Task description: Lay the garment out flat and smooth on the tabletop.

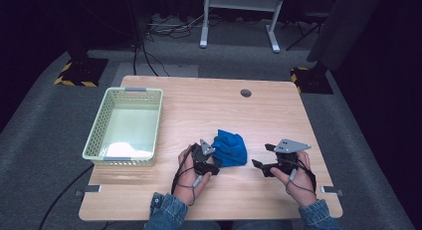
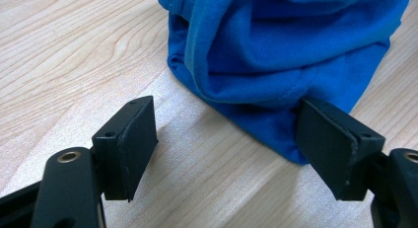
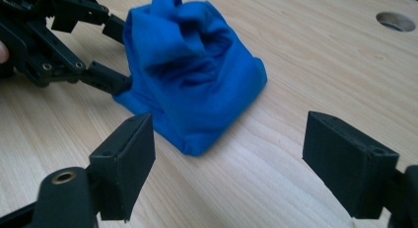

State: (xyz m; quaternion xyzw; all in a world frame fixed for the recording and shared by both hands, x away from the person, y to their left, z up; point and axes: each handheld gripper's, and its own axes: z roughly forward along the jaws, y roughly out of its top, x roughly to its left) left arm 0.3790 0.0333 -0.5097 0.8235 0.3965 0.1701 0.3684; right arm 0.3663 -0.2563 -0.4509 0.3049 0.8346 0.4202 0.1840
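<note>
A: Left gripper (image 2: 224,154) jaws spread, one pad touching the blue cloth's (image 2: 281,45) hem; nothing pinched.

B: Right gripper (image 3: 226,164) also spread, apart from it. Cloth bunched mid-surface (image 1: 199,110); basket (image 1: 99,135) at left holds something white. Grasping looks undone.

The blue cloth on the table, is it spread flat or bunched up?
Bunched up. The blue cloth stands in a crumpled heap on the table, with deep folds and a peak showing in the right gripper view.
</note>
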